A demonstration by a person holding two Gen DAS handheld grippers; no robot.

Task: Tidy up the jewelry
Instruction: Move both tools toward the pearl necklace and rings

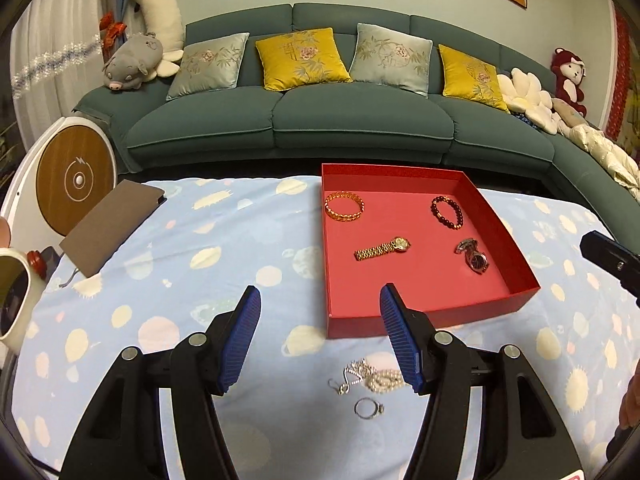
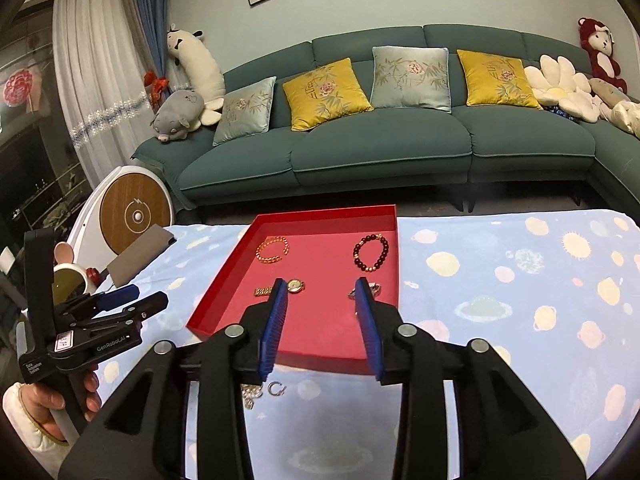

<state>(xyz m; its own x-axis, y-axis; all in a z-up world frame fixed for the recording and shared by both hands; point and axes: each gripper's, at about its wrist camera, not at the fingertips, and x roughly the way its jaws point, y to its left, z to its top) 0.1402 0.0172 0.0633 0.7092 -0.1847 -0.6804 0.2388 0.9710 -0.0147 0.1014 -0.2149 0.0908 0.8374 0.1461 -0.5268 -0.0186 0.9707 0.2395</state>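
A red tray point(image 1: 432, 312) point(image 2: 296, 358) sits on the blue planet-print cloth. In it lie an amber bracelet point(image 1: 344, 206) point(image 2: 273, 250), a dark bead bracelet point(image 1: 447, 212) point(image 2: 371, 253), a gold watch point(image 1: 383, 248) point(image 2: 295, 286) and a dark-faced watch point(image 1: 473, 256). In front of the tray on the cloth lie a silver chain and pearl strand point(image 1: 370, 376) and a silver ring point(image 1: 368, 408) point(image 2: 277, 389). My left gripper point(image 1: 320, 300) is open and empty above them. My right gripper point(image 2: 322, 292) is open and empty over the tray's near edge.
A brown notebook point(image 1: 112, 224) lies at the table's far left. A white mug point(image 1: 16, 300) stands at the left edge. A round white and wood device point(image 1: 72, 176) stands left of the table. A green sofa point(image 1: 320, 120) with cushions runs behind.
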